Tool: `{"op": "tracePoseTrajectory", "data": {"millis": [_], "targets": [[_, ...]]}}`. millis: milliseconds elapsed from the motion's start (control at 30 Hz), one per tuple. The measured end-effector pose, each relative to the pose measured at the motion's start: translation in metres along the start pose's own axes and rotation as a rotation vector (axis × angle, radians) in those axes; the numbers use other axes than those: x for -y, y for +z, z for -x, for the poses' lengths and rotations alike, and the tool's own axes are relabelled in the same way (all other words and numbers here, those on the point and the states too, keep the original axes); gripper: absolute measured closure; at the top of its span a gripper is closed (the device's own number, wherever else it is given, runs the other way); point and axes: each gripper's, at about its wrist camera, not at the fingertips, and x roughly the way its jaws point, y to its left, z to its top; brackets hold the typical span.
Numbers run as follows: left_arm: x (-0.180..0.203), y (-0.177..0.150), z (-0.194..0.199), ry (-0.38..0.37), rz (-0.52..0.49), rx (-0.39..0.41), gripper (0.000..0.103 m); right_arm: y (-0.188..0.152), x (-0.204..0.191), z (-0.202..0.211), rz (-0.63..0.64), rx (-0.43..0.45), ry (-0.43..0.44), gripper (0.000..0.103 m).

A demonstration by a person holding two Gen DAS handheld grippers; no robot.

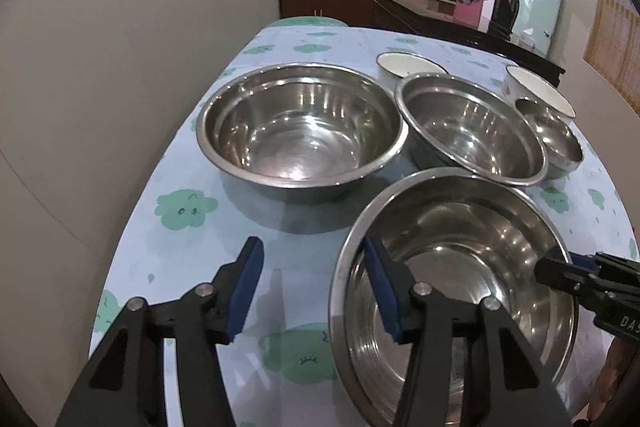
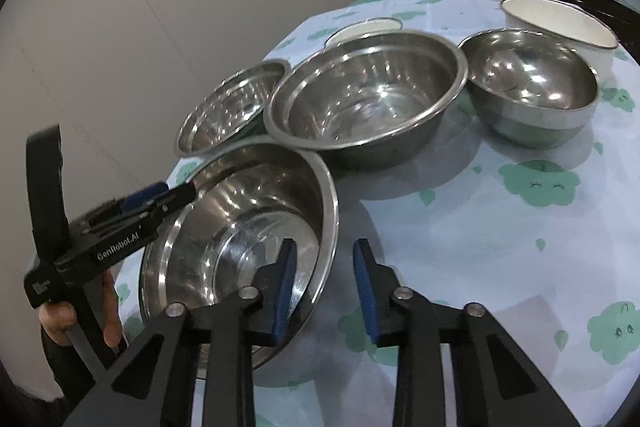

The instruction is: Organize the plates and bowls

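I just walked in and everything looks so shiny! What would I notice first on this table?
The shiny steel bowls catch the eye first: the nearest steel bowl sits at the table's front edge, with the left gripper and the right gripper each straddling its rim, jaws apart, one from each side. Behind it stand the big steel bowl, two smaller ones and two white bowls. The tablecloth has green cloud faces.

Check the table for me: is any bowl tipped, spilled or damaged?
No spill or damage shows. Only the nearest steel bowl looks askew: it seems tilted, with the left gripper and right gripper straddling opposite sides of its rim.
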Motion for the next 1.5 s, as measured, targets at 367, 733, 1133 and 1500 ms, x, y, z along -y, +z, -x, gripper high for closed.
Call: {"op": "tracePoseTrajectory", "data": {"millis": [367, 733, 1133, 1500], "targets": [[0.009, -0.009, -0.013, -0.105, -0.011, -0.099, 0.083, -0.003, -0.004, -0.012, 0.023, -0.018, 0.044, 0.081], [0.008, -0.012, -0.013, -0.109, 0.016, -0.086, 0.088, -0.006, -0.013, -0.010, 0.064, 0.003, 0.005, 0.083], [0.002, -0.010, 0.017, -0.089, 0.029, -0.009, 0.088, -0.010, -0.021, -0.001, 0.049, -0.017, 0.040, 0.083], [-0.017, 0.017, 0.049, -0.052, 0.062, 0.110, 0.087, 0.021, -0.055, 0.023, 0.149, 0.065, 0.036, 0.083]]}}
